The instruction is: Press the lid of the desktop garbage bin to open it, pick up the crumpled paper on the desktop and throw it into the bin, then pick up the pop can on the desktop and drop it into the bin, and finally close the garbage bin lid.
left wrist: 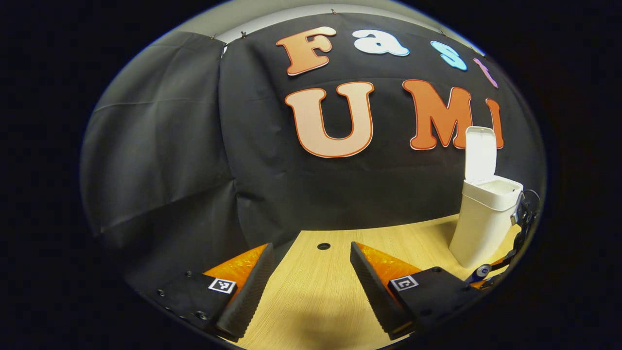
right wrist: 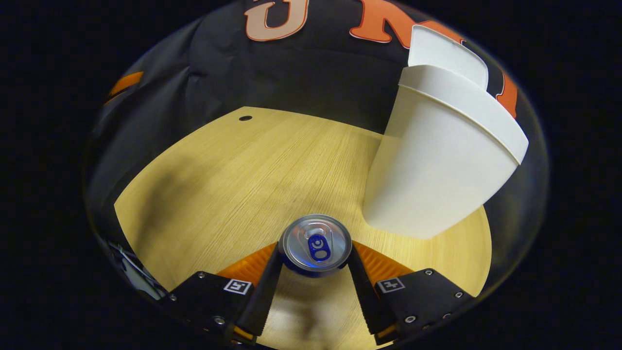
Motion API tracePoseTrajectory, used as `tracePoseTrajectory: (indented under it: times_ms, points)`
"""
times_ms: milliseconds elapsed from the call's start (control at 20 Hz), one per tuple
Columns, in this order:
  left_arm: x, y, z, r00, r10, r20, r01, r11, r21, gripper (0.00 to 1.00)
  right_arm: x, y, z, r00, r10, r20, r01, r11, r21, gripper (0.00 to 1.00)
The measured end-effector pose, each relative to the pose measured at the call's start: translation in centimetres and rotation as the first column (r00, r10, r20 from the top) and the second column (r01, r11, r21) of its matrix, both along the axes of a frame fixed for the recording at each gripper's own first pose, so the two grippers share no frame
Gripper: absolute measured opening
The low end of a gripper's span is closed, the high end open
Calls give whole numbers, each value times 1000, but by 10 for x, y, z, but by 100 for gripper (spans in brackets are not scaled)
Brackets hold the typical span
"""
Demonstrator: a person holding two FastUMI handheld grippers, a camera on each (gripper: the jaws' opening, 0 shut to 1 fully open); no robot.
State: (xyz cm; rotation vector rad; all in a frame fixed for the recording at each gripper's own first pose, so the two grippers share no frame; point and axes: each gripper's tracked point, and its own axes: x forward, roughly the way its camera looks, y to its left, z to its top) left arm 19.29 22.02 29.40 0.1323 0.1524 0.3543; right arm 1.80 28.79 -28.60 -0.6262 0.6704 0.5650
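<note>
Right gripper view: pop can (right wrist: 315,244) clamped upright between both fingers of the right gripper (right wrist: 315,272), low over the table (right wrist: 233,180).
Just beyond stands the garbage bin (right wrist: 437,160), lid (right wrist: 444,51) raised; the left gripper (left wrist: 311,287) points level over the tabletop, fingers spread wide, holding nothing.

Each gripper, the left gripper (left wrist: 311,284) and the right gripper (right wrist: 313,284), is built as two black blocks studded with small screws. A square black-and-white tag (left wrist: 222,285) is stuck on every block, ribbed pads (left wrist: 248,291) line the fingers, and glossy orange panels (right wrist: 250,266) are seen behind them.
</note>
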Motion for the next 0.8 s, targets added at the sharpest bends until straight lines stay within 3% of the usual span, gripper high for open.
tracePoseTrajectory:
  times_ms: [300, 600, 800]
  points:
    - [6, -5, -1, 1000, -13, 7, 13, 1000, -18, 99, -12, -23, 71, 999, 3, 34, -4, 1000, 25, 78]
    - [16, -13, 0, 999, -41, 7, 42, 999, -18, 96, 3, -56, 154, 994, -103, 44, 97, 988, 121, 78]
    - [21, -16, 0, 999, -48, 16, 49, 998, -32, 99, 8, -65, 213, 983, -138, 121, 118, 980, 159, 78]
